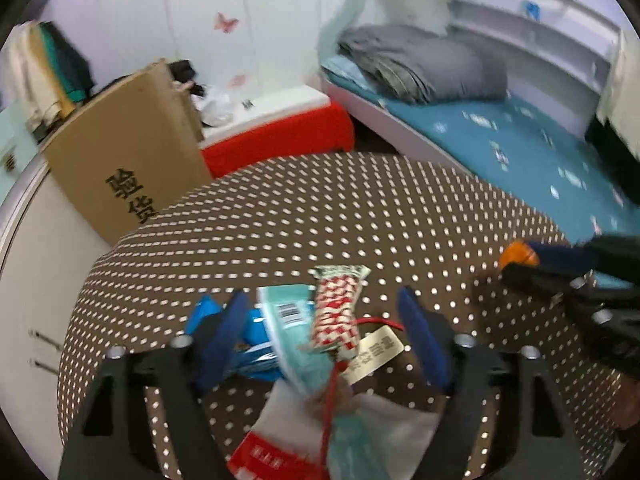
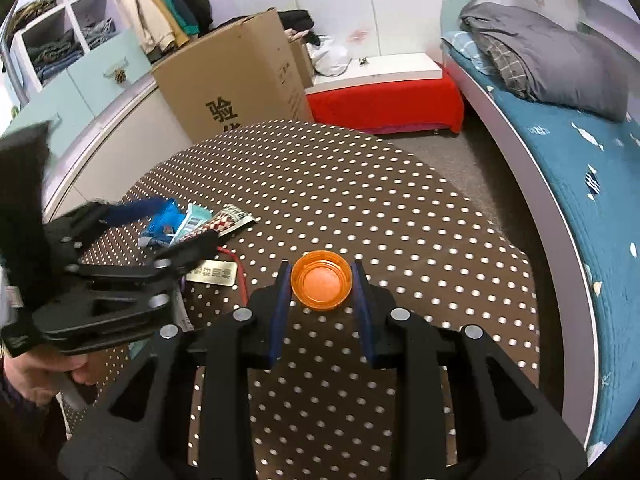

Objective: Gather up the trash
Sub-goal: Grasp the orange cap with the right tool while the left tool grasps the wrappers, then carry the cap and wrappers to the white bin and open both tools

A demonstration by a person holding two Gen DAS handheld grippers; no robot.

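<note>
A pile of trash lies on the brown polka-dot table (image 1: 320,208): a blue wrapper (image 1: 206,314), a teal wrapper with a barcode (image 1: 286,312), a red-and-white wrapper (image 1: 338,308) and a cream tag on a red string (image 1: 376,350). My left gripper (image 1: 322,294) is open and straddles the pile; its left finger is beside the blue wrapper, and its right finger is apart from the tag. In the right wrist view, my right gripper (image 2: 321,266) is shut on an orange bottle cap (image 2: 322,284) just above the cloth. The left gripper (image 2: 176,224) shows there over the wrappers (image 2: 192,220).
A white-and-red packet (image 1: 280,440) lies nearest the left camera. Behind the table are a tall cardboard box (image 2: 240,84) and a red bench (image 2: 384,104). A bed (image 2: 580,184) with a grey blanket runs along the right. White cabinets (image 2: 100,148) stand at the left.
</note>
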